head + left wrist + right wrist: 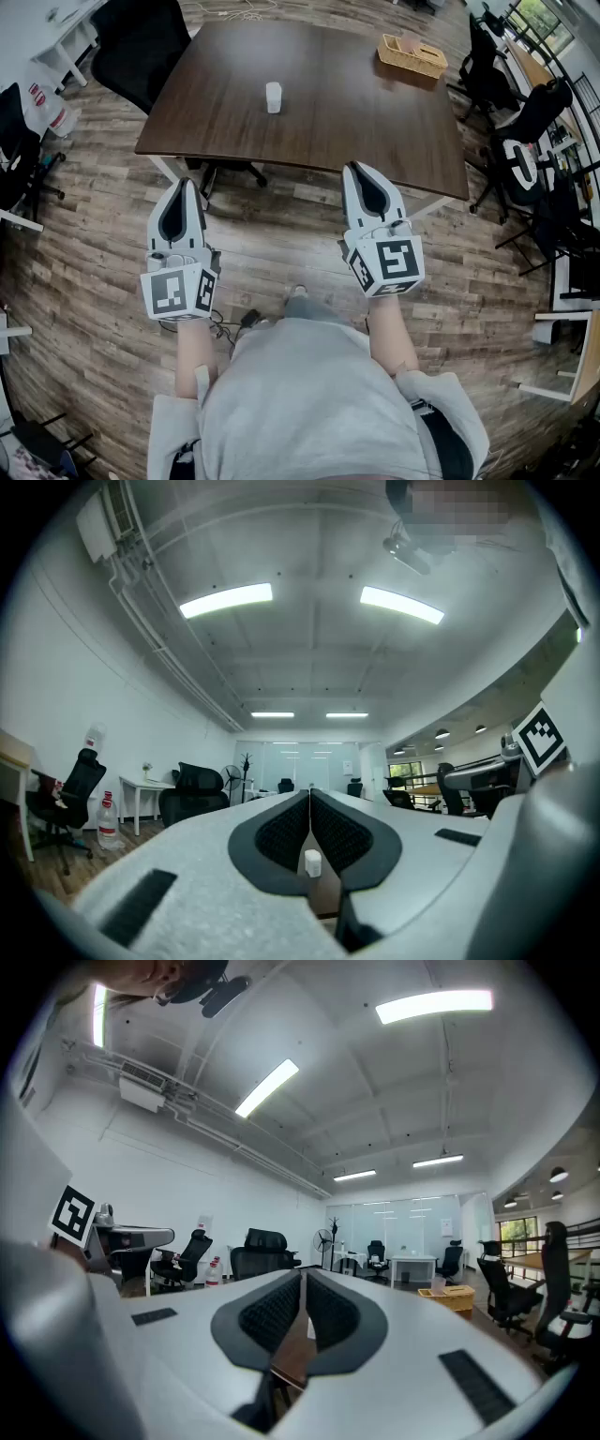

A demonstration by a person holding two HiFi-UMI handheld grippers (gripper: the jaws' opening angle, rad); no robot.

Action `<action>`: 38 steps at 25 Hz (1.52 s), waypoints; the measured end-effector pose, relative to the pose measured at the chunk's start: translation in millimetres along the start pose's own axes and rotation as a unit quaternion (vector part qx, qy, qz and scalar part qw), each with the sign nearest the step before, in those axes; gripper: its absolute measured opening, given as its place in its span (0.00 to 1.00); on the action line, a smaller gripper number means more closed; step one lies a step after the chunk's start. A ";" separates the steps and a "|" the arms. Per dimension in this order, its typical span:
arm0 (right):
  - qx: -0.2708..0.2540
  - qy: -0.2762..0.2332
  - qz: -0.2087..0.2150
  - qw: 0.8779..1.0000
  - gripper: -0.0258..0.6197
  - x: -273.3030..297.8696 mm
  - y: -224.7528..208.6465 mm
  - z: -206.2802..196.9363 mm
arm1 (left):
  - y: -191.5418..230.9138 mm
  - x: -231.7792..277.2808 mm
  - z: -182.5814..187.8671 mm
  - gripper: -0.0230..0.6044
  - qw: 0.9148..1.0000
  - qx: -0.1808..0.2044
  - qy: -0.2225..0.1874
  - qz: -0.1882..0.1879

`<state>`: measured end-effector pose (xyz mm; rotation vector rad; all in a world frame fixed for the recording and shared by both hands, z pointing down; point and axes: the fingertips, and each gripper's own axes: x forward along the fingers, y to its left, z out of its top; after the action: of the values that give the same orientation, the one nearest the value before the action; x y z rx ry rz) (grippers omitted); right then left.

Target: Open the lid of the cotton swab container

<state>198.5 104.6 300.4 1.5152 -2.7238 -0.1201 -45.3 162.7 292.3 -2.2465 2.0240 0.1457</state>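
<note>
The cotton swab container (pixel 273 97) is a small white upright tub with its lid on, standing alone near the middle of the dark wooden table (pixel 375 112). Both grippers hover over the floor short of the table's near edge, well apart from the container. My left gripper (pixel 185 182) is shut with nothing in it. My right gripper (pixel 353 167) is likewise shut and empty. In the left gripper view the container (pixel 312 862) shows small and far off, low behind the shut left gripper (pixel 309 795). The right gripper (pixel 303 1275) points over the table, jaws together.
A wicker basket (pixel 412 54) sits at the table's far right corner, also seen as the basket (pixel 448 1297) in the right gripper view. Black office chairs (pixel 141 42) stand at the far left and at the right (pixel 530 112). Cables lie on the wooden floor (pixel 94 244).
</note>
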 end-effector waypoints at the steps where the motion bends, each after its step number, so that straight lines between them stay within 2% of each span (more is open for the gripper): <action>1: 0.000 0.000 0.000 1.000 0.08 1.0 -1.2 0.2 | -1.0 1.7 -0.2 0.05 1.000 0.001 0.000 0.000; 17: 0.008 -0.014 0.018 1.000 0.08 22.5 -43.5 -3.5 | -32.5 39.2 -0.5 0.05 1.000 0.009 -0.007 0.011; 28: 0.012 -0.008 0.076 0.997 0.08 42.7 -49.3 -13.5 | -47.6 51.9 -1.7 0.05 0.999 0.018 -0.011 0.029; 38: 0.019 0.003 0.070 0.997 0.08 74.9 -62.1 -23.2 | -37.7 83.5 -10.1 0.06 1.000 0.016 -0.006 0.025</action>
<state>212.9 7.1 317.3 1.3254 -2.8326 -0.0611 0.8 82.9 290.8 -2.1729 2.0624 0.1306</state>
